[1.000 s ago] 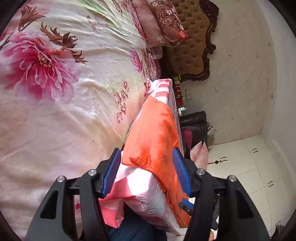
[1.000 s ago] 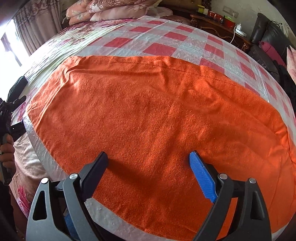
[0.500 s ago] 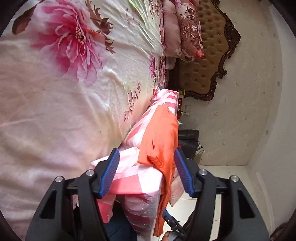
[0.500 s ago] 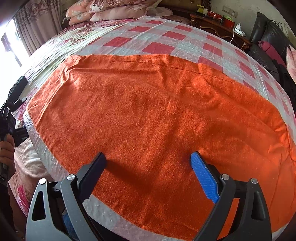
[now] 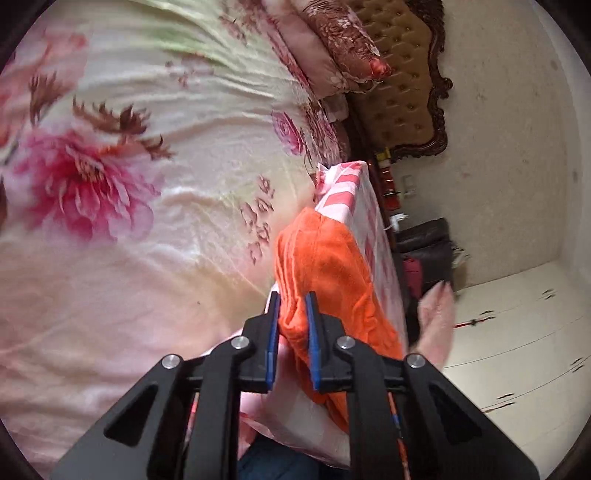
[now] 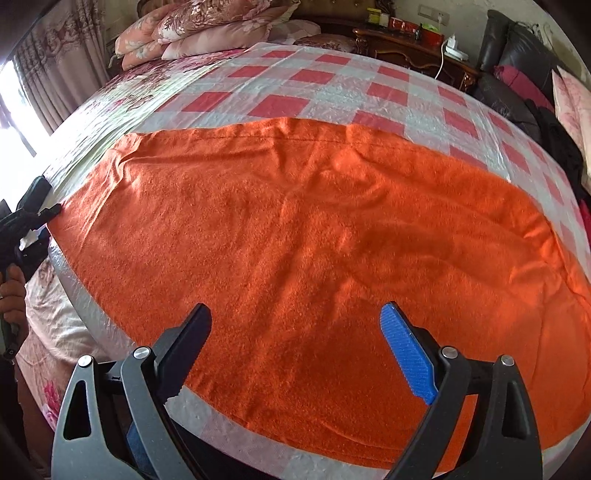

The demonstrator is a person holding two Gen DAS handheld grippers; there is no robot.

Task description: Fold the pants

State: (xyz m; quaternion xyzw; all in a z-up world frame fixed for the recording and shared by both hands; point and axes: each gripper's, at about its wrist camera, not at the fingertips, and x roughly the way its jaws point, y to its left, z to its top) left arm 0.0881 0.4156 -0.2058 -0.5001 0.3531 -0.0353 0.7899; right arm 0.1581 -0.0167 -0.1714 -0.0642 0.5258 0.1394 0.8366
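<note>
- Your left gripper [image 5: 291, 325] was wide open around the pants' [image 6: 314, 251] edge a second ago; now its fingers [image 5: 274, 317] have closed narrow on a bunched corner of the orange cloth.
- That means the grasp is made, so I judge the first fold can begin once your other hand is ready.
- In the right view the same left gripper [image 6: 26, 221] sits at the far-left corner of the pants, touching the cloth.
- Your right gripper [image 6: 295, 332] has hardly moved: its fingers [image 6: 406, 347] stand wide apart over the near edge of the pants and hold nothing.
- The pants lie spread flat on the checked sheet [image 6: 332, 85] on the bed [image 5: 110, 258], with light wrinkles near the far hem and the right end drooping over the bed's side.
- The sheet looks like thin plastic; take care that your left fingers have pinched cloth only, or the sheet may lift with the fold. I cannot tell from here whether it is caught.
- Pillows [image 6: 207, 26] are stacked at the far end, well apart from the pants.
- A dark sofa [image 6: 524, 55] and a nightstand [image 6: 417, 55] stand beyond the far right side, out of the way.
- Nothing lies on the pants themselves.
</note>
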